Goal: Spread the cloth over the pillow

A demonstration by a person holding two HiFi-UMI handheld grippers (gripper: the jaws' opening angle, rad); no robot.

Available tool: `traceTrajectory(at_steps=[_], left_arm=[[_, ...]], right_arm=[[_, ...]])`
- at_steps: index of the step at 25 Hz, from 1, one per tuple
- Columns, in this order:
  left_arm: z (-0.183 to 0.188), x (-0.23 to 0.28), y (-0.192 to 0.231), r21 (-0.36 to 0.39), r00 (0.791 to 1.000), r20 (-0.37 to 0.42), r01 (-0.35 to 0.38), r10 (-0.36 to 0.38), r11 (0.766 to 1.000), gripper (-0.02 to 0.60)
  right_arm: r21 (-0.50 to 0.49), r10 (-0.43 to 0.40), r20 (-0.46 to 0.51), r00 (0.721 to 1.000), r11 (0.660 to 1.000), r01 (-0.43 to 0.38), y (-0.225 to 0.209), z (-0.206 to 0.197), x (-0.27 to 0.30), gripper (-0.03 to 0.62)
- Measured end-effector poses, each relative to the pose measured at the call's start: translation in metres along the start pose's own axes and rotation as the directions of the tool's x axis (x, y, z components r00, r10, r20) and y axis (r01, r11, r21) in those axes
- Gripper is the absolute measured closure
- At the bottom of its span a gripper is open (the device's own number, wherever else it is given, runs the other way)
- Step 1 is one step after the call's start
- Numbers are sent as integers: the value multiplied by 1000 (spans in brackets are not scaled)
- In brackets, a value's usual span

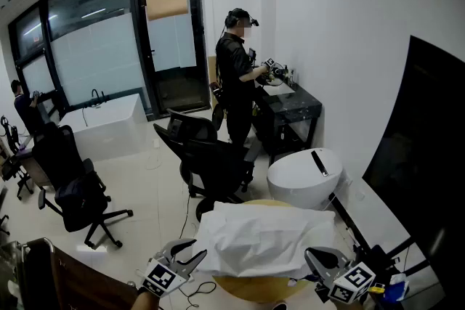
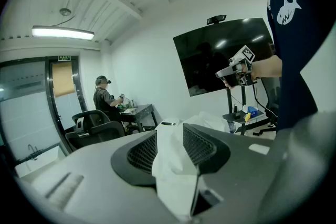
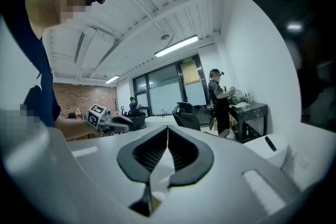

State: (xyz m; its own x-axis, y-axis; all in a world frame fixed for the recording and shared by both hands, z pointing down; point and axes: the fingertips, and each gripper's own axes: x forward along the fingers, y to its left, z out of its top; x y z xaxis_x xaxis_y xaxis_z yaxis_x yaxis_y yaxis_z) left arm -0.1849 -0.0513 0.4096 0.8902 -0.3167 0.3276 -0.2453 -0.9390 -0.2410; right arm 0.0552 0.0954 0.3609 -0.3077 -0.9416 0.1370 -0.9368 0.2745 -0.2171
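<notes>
A white cloth point(image 1: 263, 237) lies draped over a bulky shape on a round wooden table point(image 1: 251, 290); the pillow itself is hidden beneath it. My left gripper point(image 1: 190, 258) sits at the cloth's near left corner. In the left gripper view a thick fold of cloth point(image 2: 170, 165) fills the gap between the jaws of the left gripper point(image 2: 169, 136). My right gripper point(image 1: 322, 260) is at the near right corner. In the right gripper view the right gripper point(image 3: 168, 135) is pinched shut on a thin edge of cloth point(image 3: 160, 173).
Black office chairs point(image 1: 211, 160) stand beyond the table, and another chair point(image 1: 76, 192) at the left. A white rounded unit point(image 1: 304, 176) is behind the table. A person point(image 1: 236, 76) works at a black desk point(image 1: 290, 109). A dark screen point(image 1: 421, 156) lines the right wall.
</notes>
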Motion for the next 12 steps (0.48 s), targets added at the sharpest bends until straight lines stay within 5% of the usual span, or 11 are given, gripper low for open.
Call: traceTrajectory(at_steps=[6, 12], left_arm=[[8, 45, 47, 53, 999, -14, -32, 33, 998, 437], [-16, 69, 80, 24, 991, -122, -60, 63, 998, 437]], right_arm=[[-68, 13, 43, 999, 998, -10, -38, 32, 20, 583], [-107, 94, -3, 996, 990, -94, -58, 40, 38, 577]])
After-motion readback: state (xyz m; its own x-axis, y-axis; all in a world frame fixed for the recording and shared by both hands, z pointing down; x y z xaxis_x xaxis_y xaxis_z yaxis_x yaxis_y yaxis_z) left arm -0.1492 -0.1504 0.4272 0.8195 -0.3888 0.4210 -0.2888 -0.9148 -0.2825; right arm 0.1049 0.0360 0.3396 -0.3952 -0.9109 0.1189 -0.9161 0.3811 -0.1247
